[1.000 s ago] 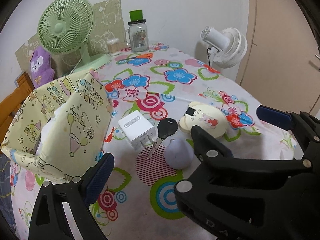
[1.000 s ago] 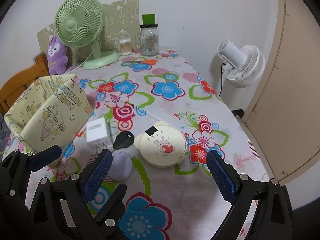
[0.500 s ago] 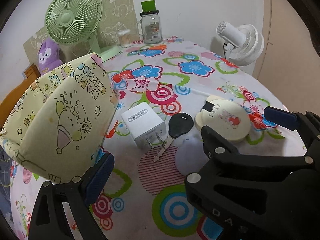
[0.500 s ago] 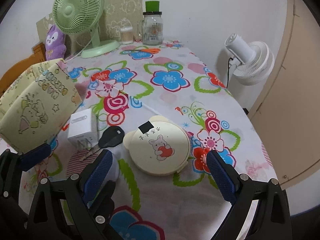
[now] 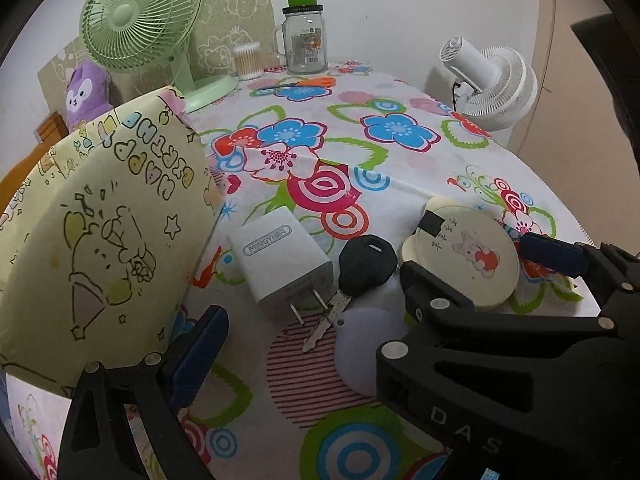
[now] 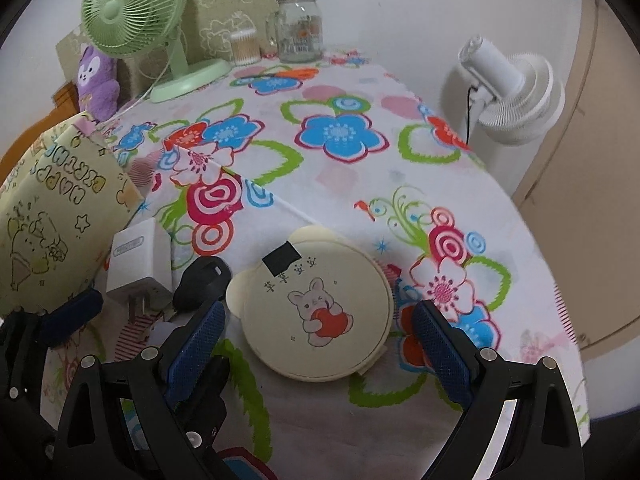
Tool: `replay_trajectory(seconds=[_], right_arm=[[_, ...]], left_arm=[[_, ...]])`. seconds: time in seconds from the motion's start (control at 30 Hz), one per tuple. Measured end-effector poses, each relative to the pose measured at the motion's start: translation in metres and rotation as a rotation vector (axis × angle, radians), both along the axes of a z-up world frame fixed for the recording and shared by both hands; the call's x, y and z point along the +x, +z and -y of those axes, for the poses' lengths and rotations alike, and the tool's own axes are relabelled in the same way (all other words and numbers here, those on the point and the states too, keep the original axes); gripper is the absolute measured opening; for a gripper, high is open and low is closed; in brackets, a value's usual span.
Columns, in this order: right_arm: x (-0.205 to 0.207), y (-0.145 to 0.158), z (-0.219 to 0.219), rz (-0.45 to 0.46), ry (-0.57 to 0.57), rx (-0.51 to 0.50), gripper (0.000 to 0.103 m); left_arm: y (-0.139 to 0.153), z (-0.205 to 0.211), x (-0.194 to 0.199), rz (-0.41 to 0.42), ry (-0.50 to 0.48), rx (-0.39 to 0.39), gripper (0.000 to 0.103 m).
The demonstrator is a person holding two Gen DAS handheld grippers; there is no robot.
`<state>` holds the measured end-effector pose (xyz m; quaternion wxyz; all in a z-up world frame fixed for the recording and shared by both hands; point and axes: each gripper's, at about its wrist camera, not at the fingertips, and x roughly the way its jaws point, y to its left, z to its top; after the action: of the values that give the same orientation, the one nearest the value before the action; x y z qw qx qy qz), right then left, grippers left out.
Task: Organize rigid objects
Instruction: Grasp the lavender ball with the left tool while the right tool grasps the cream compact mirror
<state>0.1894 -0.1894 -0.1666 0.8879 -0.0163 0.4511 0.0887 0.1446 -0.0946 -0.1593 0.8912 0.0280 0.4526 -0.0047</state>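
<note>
A round cream compact with a rabbit picture [image 6: 318, 316] lies on the flowered tablecloth, between the fingers of my open right gripper [image 6: 320, 352]. It also shows in the left wrist view [image 5: 466, 258]. A white charger [image 5: 282, 260], a black key [image 5: 360, 272] and a pale lilac dome [image 5: 360, 348] lie to its left, in front of my open left gripper [image 5: 320, 356]. The right gripper's body [image 5: 520, 344] hides part of the dome. A yellow cartoon-print fabric box [image 5: 96, 236] stands at the left.
At the table's far end stand a green fan [image 5: 140, 20], a glass jar with a green lid [image 5: 306, 40], a cotton-swab tub [image 5: 248, 60] and a purple plush [image 5: 86, 92]. A white fan [image 6: 516, 92] stands beyond the table's right edge.
Both grippers have moved forward and lower toward the objects. The compact now sits between the right gripper's fingers; the charger and key loom larger before the left gripper.
</note>
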Motion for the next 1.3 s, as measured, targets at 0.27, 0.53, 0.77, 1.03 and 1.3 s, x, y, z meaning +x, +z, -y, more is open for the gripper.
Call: replay_trajectory(seconds=[0.27, 0.53, 0.77, 1.03, 1.3], right_arm=[[-0.001, 0.002, -0.005, -0.009, 0.023, -0.022, 0.084], [-0.005, 0.003, 0.003, 0.006, -0.003, 0.003, 0.075], [-0.007, 0.005, 0.014, 0.007, -0.027, 0.033, 0.076], [-0.012, 0.006, 0.016, 0.012, -0.031, 0.036, 0.076], [-0.023, 0.007, 0.014, 0.012, -0.03, 0.037, 0.076]], left_arm=[[0.001, 0.003, 0.0, 0.025, -0.057, 0.016, 0.097], [0.003, 0.0, 0.001, 0.012, -0.074, -0.032, 0.085], [0.005, 0.001, -0.002, 0.018, -0.095, -0.071, 0.059], [0.008, 0.005, -0.007, 0.024, -0.121, -0.064, 0.039], [0.01, 0.003, -0.02, 0.026, -0.143, -0.076, 0.017]])
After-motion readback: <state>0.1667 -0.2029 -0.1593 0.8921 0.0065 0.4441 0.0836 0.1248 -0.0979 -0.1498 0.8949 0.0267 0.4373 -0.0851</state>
